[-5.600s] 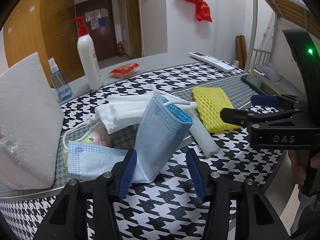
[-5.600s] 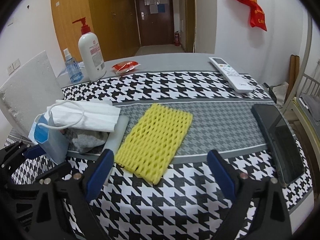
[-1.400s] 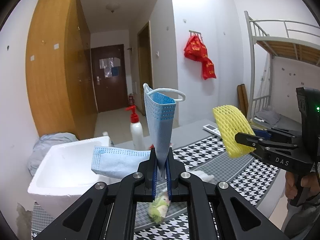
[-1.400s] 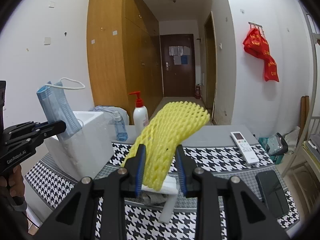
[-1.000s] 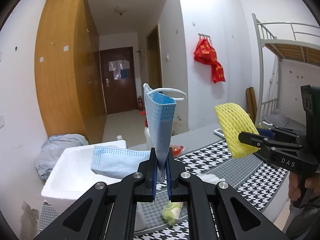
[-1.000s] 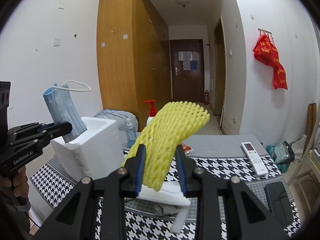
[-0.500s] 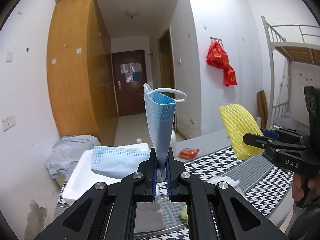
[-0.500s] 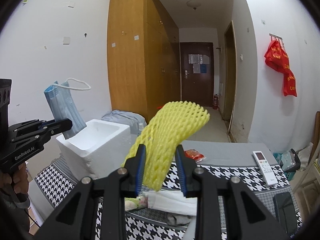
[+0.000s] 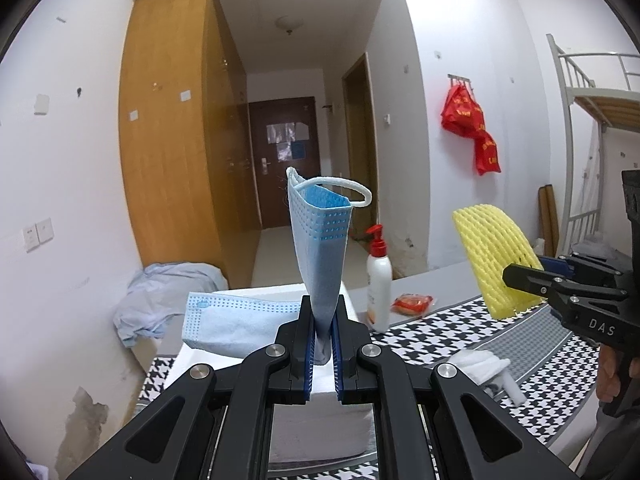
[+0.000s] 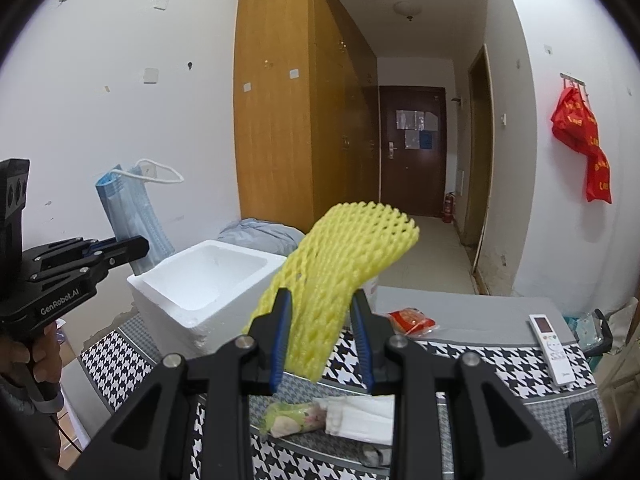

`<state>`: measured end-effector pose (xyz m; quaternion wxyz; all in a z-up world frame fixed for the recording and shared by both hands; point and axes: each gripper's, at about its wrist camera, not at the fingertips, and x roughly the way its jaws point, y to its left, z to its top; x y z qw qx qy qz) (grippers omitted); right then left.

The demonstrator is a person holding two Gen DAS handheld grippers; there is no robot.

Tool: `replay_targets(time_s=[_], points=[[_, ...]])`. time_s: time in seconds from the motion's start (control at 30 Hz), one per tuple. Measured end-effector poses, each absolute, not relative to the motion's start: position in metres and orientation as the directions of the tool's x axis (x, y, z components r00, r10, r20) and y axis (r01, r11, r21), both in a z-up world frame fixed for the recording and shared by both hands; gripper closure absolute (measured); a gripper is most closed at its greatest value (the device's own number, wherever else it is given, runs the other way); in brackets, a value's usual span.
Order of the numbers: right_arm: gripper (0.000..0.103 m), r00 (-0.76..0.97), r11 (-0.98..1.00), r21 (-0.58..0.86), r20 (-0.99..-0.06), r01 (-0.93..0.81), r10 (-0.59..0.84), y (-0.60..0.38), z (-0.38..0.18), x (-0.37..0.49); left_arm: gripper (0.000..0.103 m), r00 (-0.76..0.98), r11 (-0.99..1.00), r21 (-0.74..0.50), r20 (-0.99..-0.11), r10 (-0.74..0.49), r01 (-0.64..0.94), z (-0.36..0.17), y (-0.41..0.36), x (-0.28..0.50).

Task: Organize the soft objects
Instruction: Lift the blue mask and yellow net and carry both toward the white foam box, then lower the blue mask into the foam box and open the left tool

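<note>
My left gripper [image 9: 322,320] is shut on blue face masks [image 9: 320,248]; one stands upright between the jaws, another [image 9: 236,326] hangs to the left. It is held in the air just in front of a white foam box [image 9: 280,292]. My right gripper [image 10: 320,320] is shut on a yellow foam net [image 10: 336,264], raised above the table to the right of the open foam box [image 10: 200,276]. The left gripper with the masks [image 10: 128,216] shows at the left of the right wrist view; the right gripper with the net [image 9: 496,260] shows at the right of the left wrist view.
On the houndstooth table [image 10: 500,364] lie white cloths [image 10: 360,416], a green wrapped item [image 10: 288,418], a red packet [image 10: 412,320], a remote [image 10: 550,348], a phone [image 10: 586,424] and a pump bottle [image 9: 378,276]. A grey cloth heap [image 9: 168,292] lies behind the box.
Both grippers have kept their hold and moved left toward the foam box, which now sits closer below the masks. The pump bottle has come out from behind the mask on its right.
</note>
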<state>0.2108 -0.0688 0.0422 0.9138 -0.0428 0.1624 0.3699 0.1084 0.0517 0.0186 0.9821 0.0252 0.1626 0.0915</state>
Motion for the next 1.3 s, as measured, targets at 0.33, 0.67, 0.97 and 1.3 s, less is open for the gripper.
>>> replay_targets(time_s=[0.33, 0.67, 0.97, 1.3], points=[[0.069, 0.651, 0.695, 0.024, -0.331, -0.718, 0.683, -0.055, 0.045, 0.207, 0.095, 0.918, 0.98, 0.053, -0.344, 0.196, -0.189, 0.016, 0.067, 0.116], [0.069, 0.646, 0.692, 0.009, -0.349, -0.722, 0.679, -0.043, 0.044, 0.211, 0.095, 0.905, 0.981, 0.046, -0.381, 0.189, -0.186, 0.016, 0.086, 0.136], [0.069, 0.658, 0.705, -0.006, -0.366, -0.709, 0.658, -0.036, 0.045, 0.213, 0.095, 0.895, 0.983, 0.033, -0.409, 0.18, -0.182, 0.013, 0.099, 0.155], [0.069, 0.669, 0.717, -0.018, -0.378, -0.696, 0.64, -0.028, 0.046, 0.212, 0.089, 0.88, 0.985, 0.026, -0.447, 0.162, -0.168, 0.009, 0.105, 0.17]])
